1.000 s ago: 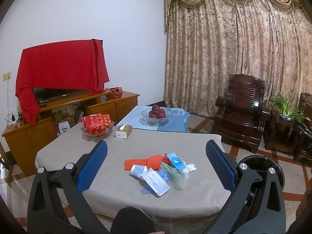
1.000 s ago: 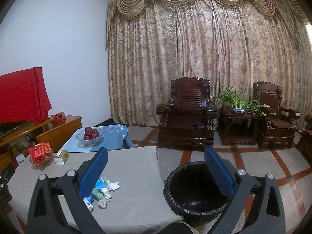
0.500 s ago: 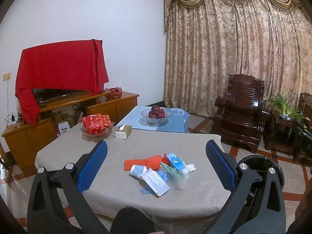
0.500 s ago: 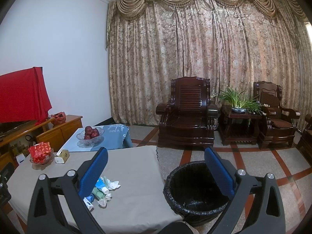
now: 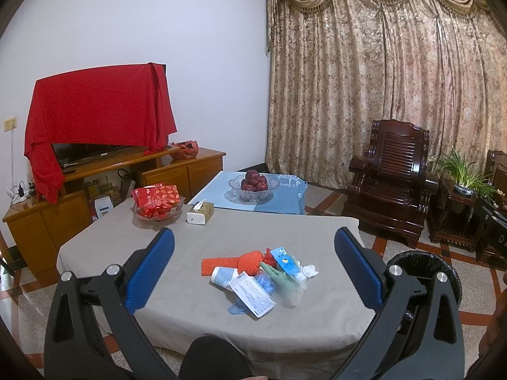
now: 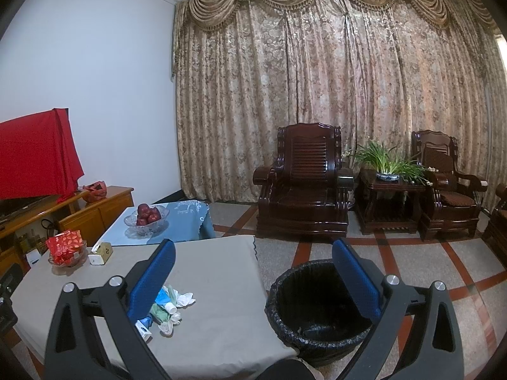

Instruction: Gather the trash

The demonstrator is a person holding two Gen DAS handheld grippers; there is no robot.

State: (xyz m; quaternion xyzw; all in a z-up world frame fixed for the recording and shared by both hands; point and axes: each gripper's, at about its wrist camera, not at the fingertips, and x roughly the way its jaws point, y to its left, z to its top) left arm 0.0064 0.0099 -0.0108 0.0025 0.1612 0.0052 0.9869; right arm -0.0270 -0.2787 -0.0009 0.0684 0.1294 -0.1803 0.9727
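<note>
A pile of trash lies on the grey-clothed table (image 5: 196,247): orange foam netting (image 5: 234,261), a blue tube (image 5: 286,262), a green glove (image 5: 280,277), a white leaflet (image 5: 253,296), blue plastic (image 5: 264,283) and white tissue (image 5: 309,270). My left gripper (image 5: 253,267) is open and empty, held above the table's near edge with the pile between its fingers in view. My right gripper (image 6: 253,274) is open and empty, above the table's right edge. The black-lined trash bin (image 6: 317,310) stands on the floor right of the table. Part of the pile (image 6: 171,307) shows behind its left finger.
At the table's far end stand a bowl of red packets (image 5: 157,201) and a tissue box (image 5: 200,212). A blue-clothed table holds a bowl of apples (image 5: 253,185). A TV cabinet (image 5: 95,186) is left. Dark wooden armchairs (image 6: 305,186) and a plant stand (image 6: 388,196) are right.
</note>
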